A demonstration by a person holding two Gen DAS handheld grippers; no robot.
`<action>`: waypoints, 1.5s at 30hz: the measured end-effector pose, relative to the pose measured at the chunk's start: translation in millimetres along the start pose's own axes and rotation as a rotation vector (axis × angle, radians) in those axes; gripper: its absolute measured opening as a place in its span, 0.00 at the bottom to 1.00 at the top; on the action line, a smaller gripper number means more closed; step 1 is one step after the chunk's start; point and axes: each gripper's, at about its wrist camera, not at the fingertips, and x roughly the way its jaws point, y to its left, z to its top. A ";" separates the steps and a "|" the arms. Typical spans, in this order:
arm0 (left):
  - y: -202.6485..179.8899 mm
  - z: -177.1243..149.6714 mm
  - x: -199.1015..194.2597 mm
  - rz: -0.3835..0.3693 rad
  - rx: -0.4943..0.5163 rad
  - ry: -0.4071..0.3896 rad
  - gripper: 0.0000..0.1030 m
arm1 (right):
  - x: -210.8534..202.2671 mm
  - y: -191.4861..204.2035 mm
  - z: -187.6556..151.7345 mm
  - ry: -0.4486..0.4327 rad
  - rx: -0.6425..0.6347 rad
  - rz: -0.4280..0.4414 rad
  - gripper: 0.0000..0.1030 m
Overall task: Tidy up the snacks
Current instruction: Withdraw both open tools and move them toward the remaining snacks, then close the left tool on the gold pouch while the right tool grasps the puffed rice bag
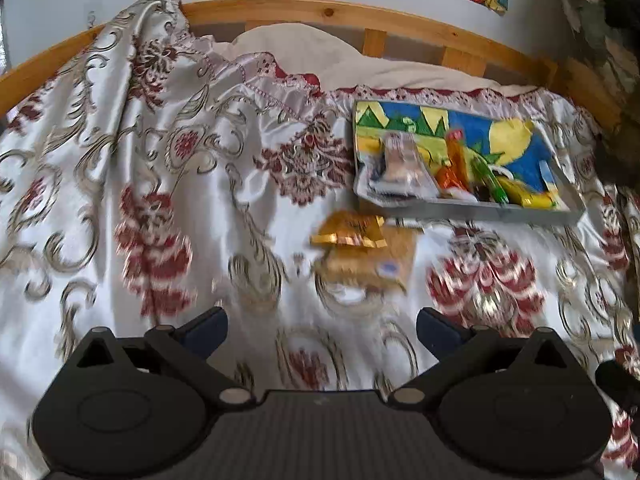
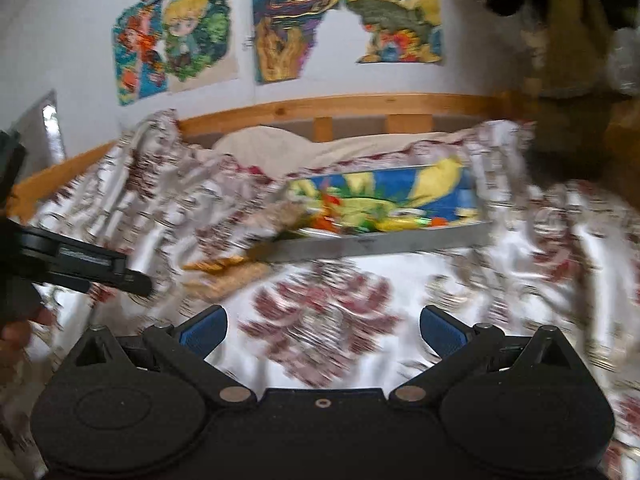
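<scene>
wall drawings (image 2: 296, 24) fill right wrist view only.

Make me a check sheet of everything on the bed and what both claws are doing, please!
Surface: bedspread, shiny white with red flowers, rumpled.
Job's things: tray with a colourful lining, holding several snack packets; gold packet and brown packet lie on the bedspread just in front of the tray.
Clutter: nothing seen.
Claws: left claw open, empty; right claw open, empty.
Cables: nothing seen.
Surroundings: wooden bed frame, cream pillow, colourful pictures on the wall.
</scene>
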 end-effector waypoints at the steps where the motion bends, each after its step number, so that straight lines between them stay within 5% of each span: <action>1: 3.1 5.0 6.1 -0.007 0.003 -0.005 1.00 | 6.8 2.0 2.9 0.005 0.003 0.018 0.99; 7: 17.3 29.4 42.0 -0.051 -0.014 -0.030 0.99 | 55.9 22.8 11.1 0.057 -0.002 0.101 0.99; 22: 32.0 62.2 101.6 -0.137 0.022 0.014 0.99 | 145.5 93.7 5.5 0.145 -0.104 0.111 0.99; 32: -0.4 70.7 128.1 -0.145 0.246 0.155 0.99 | 187.1 127.9 3.2 0.167 -0.166 0.007 0.99; 37: 10.6 74.6 137.0 -0.201 0.190 0.221 0.99 | 198.1 136.7 -1.0 0.161 -0.166 -0.002 0.99; 45: 17.5 75.4 139.7 -0.241 0.149 0.251 0.72 | 203.0 134.8 -5.6 0.138 -0.158 -0.020 0.80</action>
